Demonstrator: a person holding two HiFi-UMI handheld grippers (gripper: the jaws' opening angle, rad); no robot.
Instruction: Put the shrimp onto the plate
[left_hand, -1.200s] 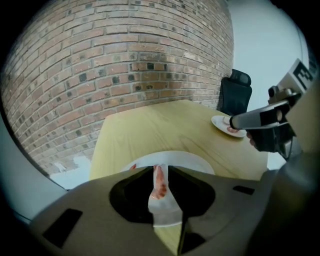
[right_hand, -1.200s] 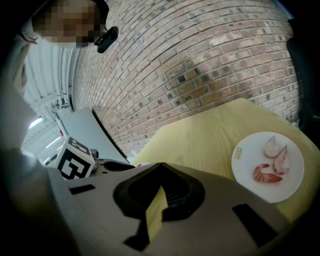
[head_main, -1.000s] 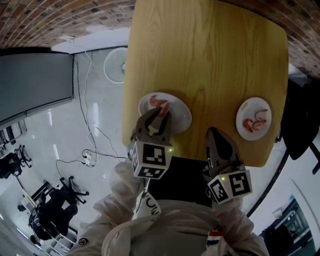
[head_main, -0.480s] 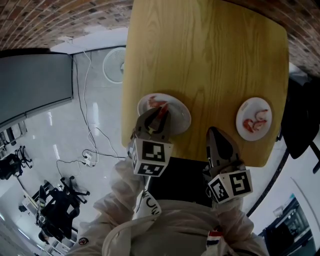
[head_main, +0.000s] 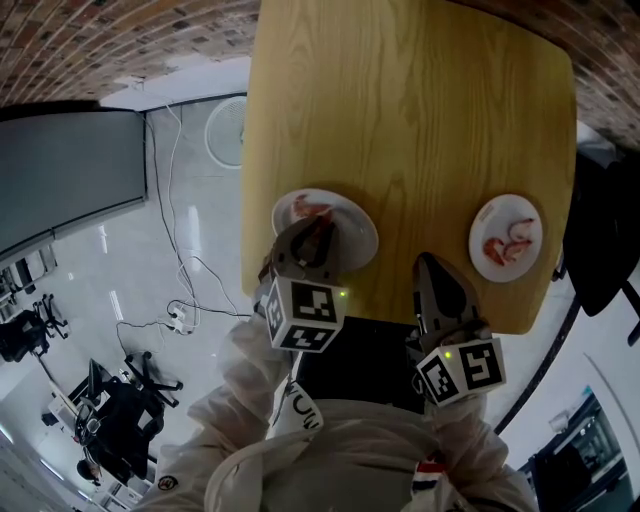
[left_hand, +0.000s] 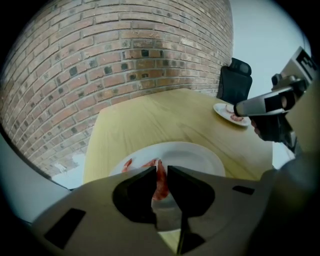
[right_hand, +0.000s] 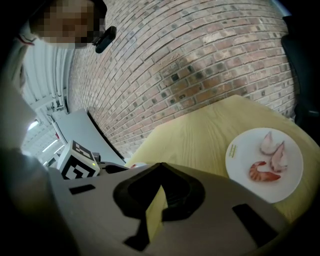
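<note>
Brick wall backs a wooden table bearing two white plates.

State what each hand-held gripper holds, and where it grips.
Left hand-held gripper pinches a shrimp by its body, one end poking out ahead. Right hand-held gripper holds nothing.

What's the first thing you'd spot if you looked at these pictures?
A red shrimp pinched in the left gripper, over a white plate at the near left edge of the wooden table. Next, the second plate on the right with more shrimp pieces on it. The right gripper is shut and empty at the table's near edge.
</note>
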